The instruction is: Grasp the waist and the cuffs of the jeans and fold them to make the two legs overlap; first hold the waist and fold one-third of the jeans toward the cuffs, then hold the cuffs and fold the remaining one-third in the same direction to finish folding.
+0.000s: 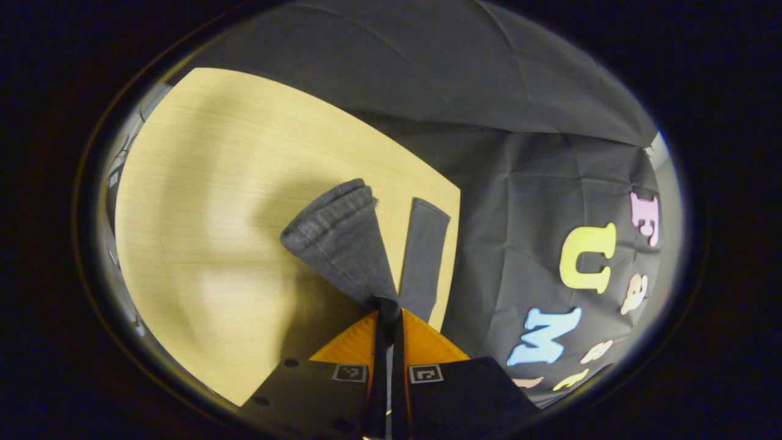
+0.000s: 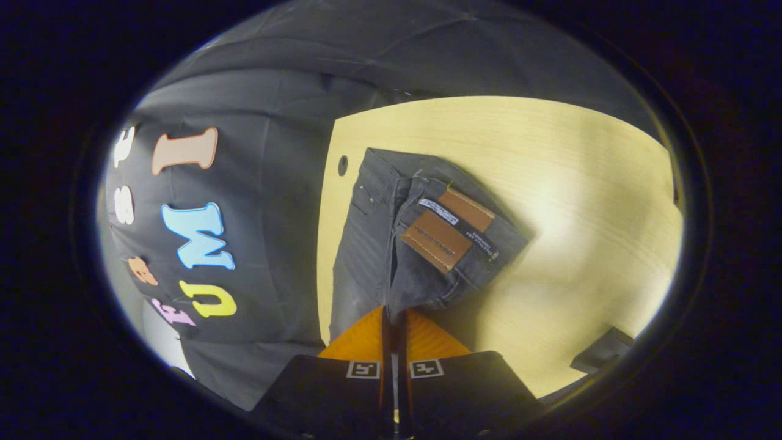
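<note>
We start with the counter [image 1: 201, 201], a pale wood-grain top that runs up to the black cloth wall [image 1: 519, 201] of the booth; in the right gripper view the same counter [image 2: 550, 183] has a small round hole [image 2: 343, 165] near its edge, close to the cloth.

On it lie the jeans [image 2: 366, 244], dark grey denim. In the right gripper view we see the waist end [image 2: 427, 208]: one layer lies flat along the counter's edge, and the waistband is lifted and turned over it, showing a brown patch [image 2: 435, 240] and a tag (we leave its print unread). The right gripper [image 2: 394, 318] has its fingers drawn narrow, pinching the denim just below that patch.

In the left gripper view we see the cuff end. One cuff [image 1: 336, 226] rises off the counter in a bunched cone, its hem thick and rolled, and it tapers down into the left gripper [image 1: 389, 308], whose fingers are closed tight on the cloth. The other leg [image 1: 423, 263] lies flat just beside it, near the counter's edge.

At the lower right of the right gripper view a small dark object [image 2: 602, 349] sits at the counter's rim; we cannot tell what it is.
</note>
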### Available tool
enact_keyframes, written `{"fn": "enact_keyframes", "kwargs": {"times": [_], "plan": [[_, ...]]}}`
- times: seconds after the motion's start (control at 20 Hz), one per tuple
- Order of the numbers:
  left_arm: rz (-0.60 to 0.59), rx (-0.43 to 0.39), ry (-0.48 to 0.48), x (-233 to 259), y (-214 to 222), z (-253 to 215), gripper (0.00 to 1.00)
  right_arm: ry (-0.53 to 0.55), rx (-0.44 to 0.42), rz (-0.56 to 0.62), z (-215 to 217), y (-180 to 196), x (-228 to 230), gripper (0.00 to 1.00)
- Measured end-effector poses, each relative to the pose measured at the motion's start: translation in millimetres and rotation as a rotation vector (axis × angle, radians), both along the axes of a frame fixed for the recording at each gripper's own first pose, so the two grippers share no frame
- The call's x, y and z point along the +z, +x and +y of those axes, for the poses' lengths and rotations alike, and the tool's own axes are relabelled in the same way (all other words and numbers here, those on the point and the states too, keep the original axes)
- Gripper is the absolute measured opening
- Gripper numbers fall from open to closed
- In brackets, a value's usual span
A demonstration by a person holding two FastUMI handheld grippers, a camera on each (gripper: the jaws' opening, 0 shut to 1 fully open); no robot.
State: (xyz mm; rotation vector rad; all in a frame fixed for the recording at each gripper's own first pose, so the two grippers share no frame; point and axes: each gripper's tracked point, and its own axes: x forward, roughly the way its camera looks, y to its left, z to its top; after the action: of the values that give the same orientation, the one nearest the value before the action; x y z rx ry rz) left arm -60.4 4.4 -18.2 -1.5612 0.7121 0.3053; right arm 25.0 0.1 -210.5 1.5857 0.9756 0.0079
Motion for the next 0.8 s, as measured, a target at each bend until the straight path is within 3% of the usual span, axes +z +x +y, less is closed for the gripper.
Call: {"fn": "enact_keyframes", "kwargs": {"times": [0.1,0.15,0.35,0.45,0.5,0.6,0.65,0.7,0.8], "plan": [[-0.015,-0.045,-0.012,20,20,-5,0.06,0.012,-0.002,-0.009,0,0,16,0.02],[-0.024,-0.067,-0.019,28,32,-8,0.11,0.005,-0.005,-0.002,-2,2,18,0.02],[-0.057,-0.162,-0.037,62,79,-34,0.06,0.037,-0.015,-0.012,-9,16,41,0.02],[-0.062,-0.189,-0.018,68,106,-48,0.11,0.08,-0.028,-0.01,-11,34,53,0.02],[-0.045,-0.189,-0.01,65,119,-53,0.06,0.097,-0.029,-0.002,-11,45,56,0.02],[-0.002,-0.169,-0.007,57,151,-63,0.06,0.122,-0.018,0.018,-15,71,61,0.02],[0.012,-0.165,0.004,51,161,-67,0.11,0.142,-0.007,0.034,-19,85,61,0.02],[0.035,-0.155,0.022,41,173,-68,0.06,0.159,-0.005,0.051,-23,96,59,0.02],[0.059,-0.147,0.012,30,198,-73,0.07,0.193,-0.016,0.096,-31,124,51,0.02]]}}
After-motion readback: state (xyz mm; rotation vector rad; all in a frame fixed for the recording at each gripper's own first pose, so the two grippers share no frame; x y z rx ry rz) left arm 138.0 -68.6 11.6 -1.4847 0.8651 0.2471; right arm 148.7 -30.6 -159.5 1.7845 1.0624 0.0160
